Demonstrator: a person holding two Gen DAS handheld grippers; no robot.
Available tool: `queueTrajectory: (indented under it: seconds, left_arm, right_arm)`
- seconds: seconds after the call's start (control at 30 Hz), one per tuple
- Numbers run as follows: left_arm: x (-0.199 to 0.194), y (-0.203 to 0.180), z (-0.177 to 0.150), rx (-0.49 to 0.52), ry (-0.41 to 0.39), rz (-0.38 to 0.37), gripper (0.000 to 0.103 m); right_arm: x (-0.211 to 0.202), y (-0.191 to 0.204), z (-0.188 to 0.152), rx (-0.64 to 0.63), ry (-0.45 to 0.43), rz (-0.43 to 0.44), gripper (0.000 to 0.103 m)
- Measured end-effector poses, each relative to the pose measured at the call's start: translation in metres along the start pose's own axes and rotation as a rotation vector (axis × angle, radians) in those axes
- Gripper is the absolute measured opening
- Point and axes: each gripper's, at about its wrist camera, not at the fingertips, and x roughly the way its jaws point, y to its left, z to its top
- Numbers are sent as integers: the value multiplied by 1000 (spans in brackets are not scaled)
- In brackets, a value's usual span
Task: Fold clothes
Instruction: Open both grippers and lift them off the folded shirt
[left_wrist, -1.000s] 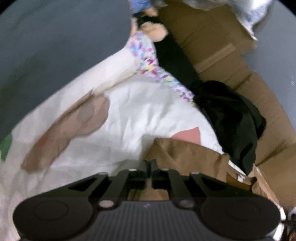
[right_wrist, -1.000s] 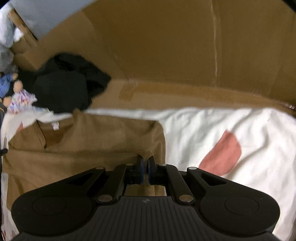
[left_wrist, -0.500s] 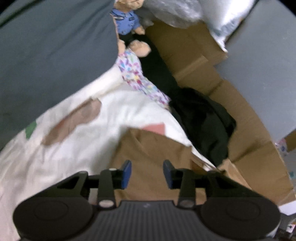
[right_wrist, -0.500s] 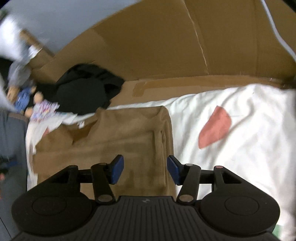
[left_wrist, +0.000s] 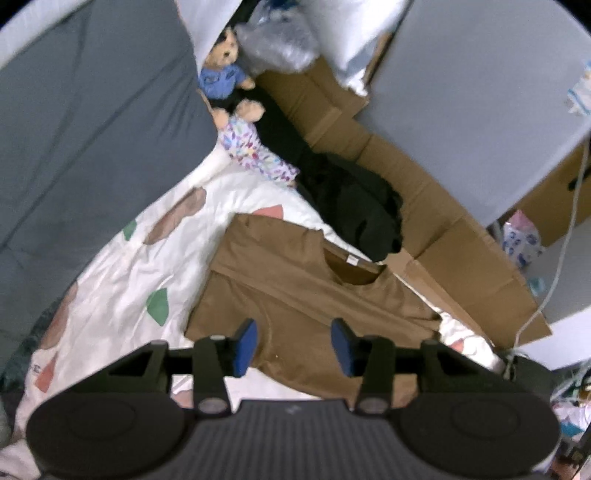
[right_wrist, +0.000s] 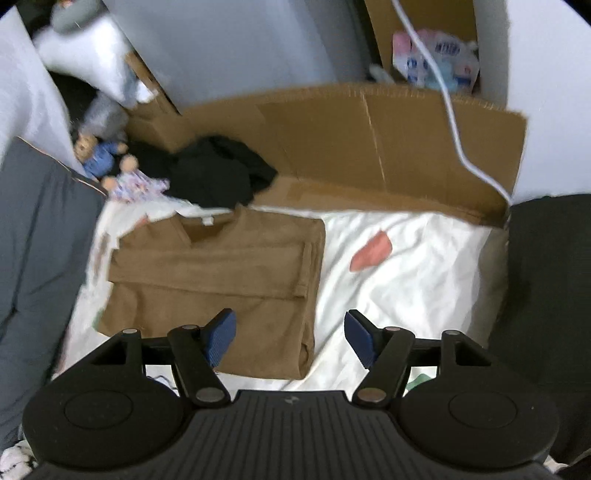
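Observation:
A brown T-shirt (left_wrist: 295, 291) lies folded into a flat rectangle on a white patterned sheet (left_wrist: 122, 280), its collar toward the far side. It also shows in the right wrist view (right_wrist: 221, 273), with one sleeve folded across it. My left gripper (left_wrist: 293, 347) is open and empty, raised above the shirt's near part. My right gripper (right_wrist: 290, 336) is open and empty, raised above the shirt's near right corner.
A black garment (left_wrist: 354, 210) lies heaped beyond the shirt, also seen in the right wrist view (right_wrist: 218, 173). Two stuffed dolls (left_wrist: 236, 110) lie at the far left. Flattened cardboard (right_wrist: 369, 147) stands along the far edge. A grey cushion (left_wrist: 85, 122) borders the left. A white cable (right_wrist: 454, 122) hangs at right.
Both grippers were shut on the brown shirt a second ago. They have opened, let the shirt go and drawn up and back from it. The shirt now lies folded.

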Motion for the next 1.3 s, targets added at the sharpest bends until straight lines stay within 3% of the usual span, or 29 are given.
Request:
queueTrajectory:
  seconds: [0.2,0.33,0.5,0.6,0.67,0.7,0.8,0.93,1.3]
  left_arm:
    - [-16,11,20,11,-40,6,46]
    - [-13,24,60,46,-48,19,45]
    - [12,45,114,132,-30,32,45]
    - [44,62,128,152,-45,6,43]
    - [83,77,123,166,-70,-25,14]
    - [101,84,119,169,-54,-51,11]
    - [151,101,103,182,-18,-85,12]
    - [199,115,85,210,1,-104,13]
    - [295,145,51,253,-44,-208,18]
  right_arm:
    - [-9,2,19,-33,-19,-6,69]
    - [5,-5,29,-17,10,15,69]
    - [45,-14,44,-20,52,-12,69]
    - [72,-18,44,-6,80,4,65]
    - [91,-21,43,2,102,18,51]
    - [101,-22,43,7,114,24,50]
    - [139,-30,38,50,134,29,49]
    - [157,-32,30,89,114,40,49]
    - [191,-20,6,56,74,-1,49]
